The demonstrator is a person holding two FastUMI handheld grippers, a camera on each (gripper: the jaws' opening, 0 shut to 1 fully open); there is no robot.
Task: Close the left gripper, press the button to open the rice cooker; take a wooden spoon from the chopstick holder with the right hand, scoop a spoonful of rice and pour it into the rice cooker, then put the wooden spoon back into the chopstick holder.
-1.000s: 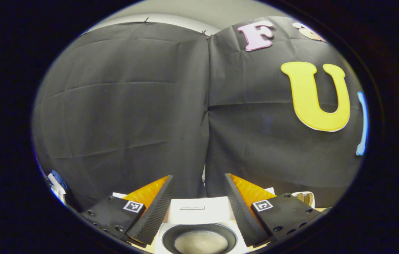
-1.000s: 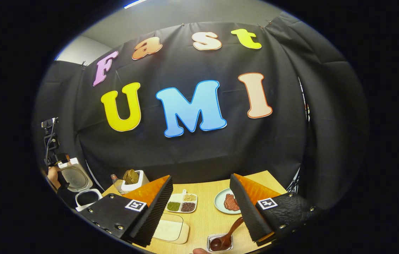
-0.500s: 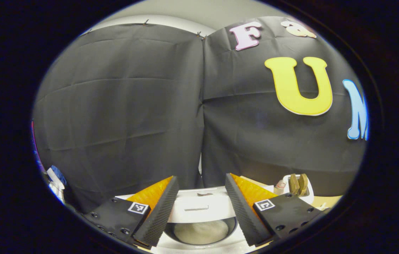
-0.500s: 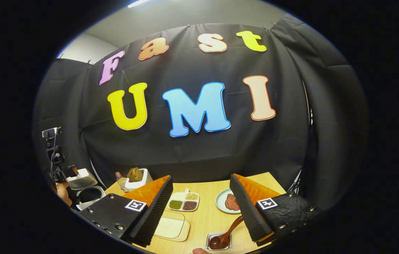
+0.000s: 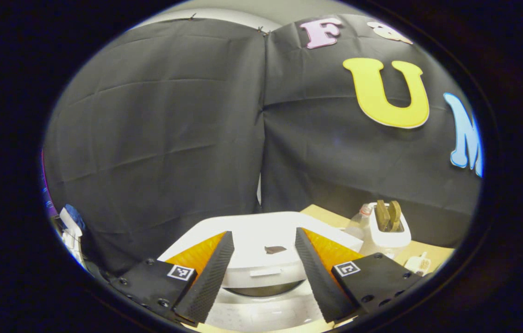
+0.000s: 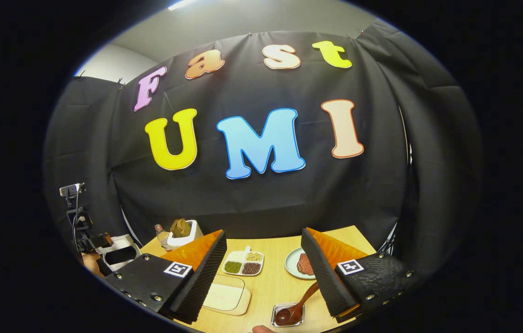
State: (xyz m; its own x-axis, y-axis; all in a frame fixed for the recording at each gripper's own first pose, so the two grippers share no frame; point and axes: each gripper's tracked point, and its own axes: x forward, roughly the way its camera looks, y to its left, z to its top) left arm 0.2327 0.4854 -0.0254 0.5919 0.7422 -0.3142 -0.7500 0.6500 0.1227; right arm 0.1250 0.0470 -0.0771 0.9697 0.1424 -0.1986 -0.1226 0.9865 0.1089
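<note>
The white rice cooker [image 5: 261,310] sits right below my left gripper [image 5: 259,273], which is open, one finger on each side of the lid's front edge. The lid [image 5: 261,233] is tilted low, leaving only a thin dark gap over the pot. The white chopstick holder [image 5: 389,226] with wooden utensils stands to the right. My right gripper [image 6: 261,273] hangs open above the table. A brown wooden spoon [image 6: 296,307] lies below it with its bowl in a small clear dish [image 6: 288,316]. At far left, the rice cooker [image 6: 120,249] and chopstick holder [image 6: 183,233].
On the wooden table [image 6: 270,286] are a divided dish of beans [image 6: 243,263], a plate with something brown [image 6: 299,263], and a pale flat tray [image 6: 224,296]. A small bottle [image 6: 162,233] stands beside the holder. A hand [image 6: 89,261] is by the cooker, below a camera stand [image 6: 71,189].
The rice cooker lid has swung down from upright to nearly shut, hiding the rice in the pot. The left gripper followed it down. The right gripper stayed almost still.
</note>
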